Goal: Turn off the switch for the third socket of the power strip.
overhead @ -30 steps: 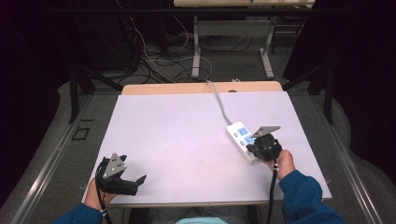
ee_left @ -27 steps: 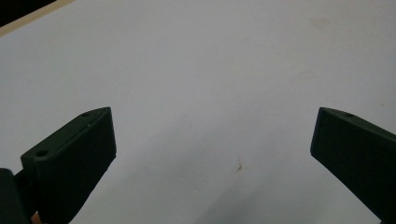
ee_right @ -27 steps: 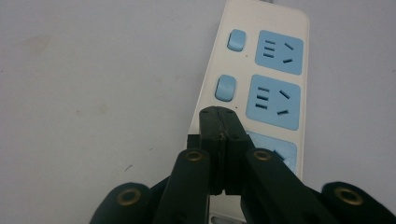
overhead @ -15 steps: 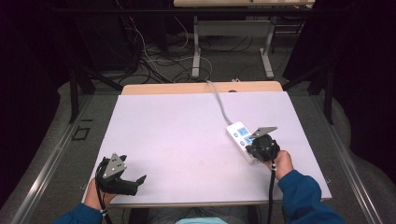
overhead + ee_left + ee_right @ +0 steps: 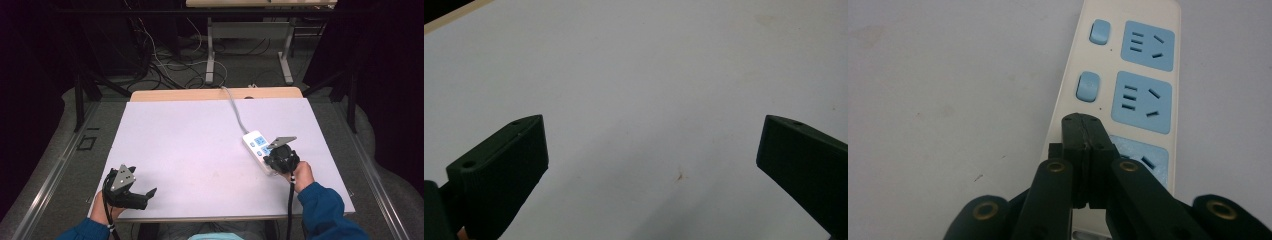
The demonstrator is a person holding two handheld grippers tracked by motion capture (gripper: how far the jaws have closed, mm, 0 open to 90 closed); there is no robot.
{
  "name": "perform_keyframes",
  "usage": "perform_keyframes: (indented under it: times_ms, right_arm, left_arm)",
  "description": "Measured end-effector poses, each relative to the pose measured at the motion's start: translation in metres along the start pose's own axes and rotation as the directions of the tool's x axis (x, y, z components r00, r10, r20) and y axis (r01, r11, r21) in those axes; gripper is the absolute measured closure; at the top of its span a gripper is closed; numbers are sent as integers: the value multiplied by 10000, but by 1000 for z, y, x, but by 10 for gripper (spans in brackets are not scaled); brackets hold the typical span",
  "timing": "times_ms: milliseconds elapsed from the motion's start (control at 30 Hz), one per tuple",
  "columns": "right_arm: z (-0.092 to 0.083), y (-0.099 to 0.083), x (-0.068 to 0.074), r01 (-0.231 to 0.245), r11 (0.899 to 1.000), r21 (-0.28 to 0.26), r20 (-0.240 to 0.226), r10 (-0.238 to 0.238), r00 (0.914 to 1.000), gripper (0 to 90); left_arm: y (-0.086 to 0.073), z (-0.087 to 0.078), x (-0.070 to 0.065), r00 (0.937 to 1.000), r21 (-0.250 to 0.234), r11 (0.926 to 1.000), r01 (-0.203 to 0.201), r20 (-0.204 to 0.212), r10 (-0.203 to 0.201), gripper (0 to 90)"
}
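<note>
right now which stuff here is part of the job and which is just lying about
In the job:
- power strip with its blue switches
- right gripper, fingers shut over the strip's near end

Lying about:
- left gripper, open, idle on the table
- floor cables

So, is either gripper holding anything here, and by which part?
Nothing is held. The right gripper is shut with nothing between its jaws, tips over the power strip; the left gripper is open above the table.

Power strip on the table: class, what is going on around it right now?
A person works at a white table with a gripper in each hand. The right gripper, jaws shut, points its tip down at the near switch side of the white power strip, apparently to press a button. The left gripper waits open near the table's front edge.
</note>
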State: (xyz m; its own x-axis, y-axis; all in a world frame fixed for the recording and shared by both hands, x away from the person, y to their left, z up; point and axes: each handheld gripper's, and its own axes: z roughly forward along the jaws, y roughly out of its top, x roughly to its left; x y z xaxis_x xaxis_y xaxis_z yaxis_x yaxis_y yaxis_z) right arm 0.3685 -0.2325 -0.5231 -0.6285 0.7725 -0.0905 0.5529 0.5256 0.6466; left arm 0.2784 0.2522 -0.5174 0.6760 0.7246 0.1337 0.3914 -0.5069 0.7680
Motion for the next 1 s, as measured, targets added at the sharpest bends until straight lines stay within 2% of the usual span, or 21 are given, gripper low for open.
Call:
perform_keyframes:
  times_ms: [267, 367, 400, 467, 1000]
  right_arm:
    - [0, 1, 1, 77, 9999, 105, 119, -79, 9999, 900]
    - [0, 1, 3, -79, 9999, 69, 192, 77, 9998, 900]
    - [0, 1, 2, 34, 10000, 65, 173, -35, 9998, 900]
    - [0, 0, 1, 155, 9999, 45, 172, -155, 9997, 900]
    - [0, -1, 1, 96, 9999, -30, 194, -95, 9998, 900]
  left_arm:
    - [0, 0, -1, 10000, 14, 10000, 78, 43, -78, 2]
    - [0, 0, -1, 10000, 21, 10000, 69, 46, -69, 2]
    - [0, 0, 0, 10000, 17, 10000, -49, -35, 49, 2]
    - [0, 0, 0, 10000, 12, 10000, 21, 5, -21, 2]
    - [0, 0, 0, 10000, 40, 10000, -9, 10, 8, 2]
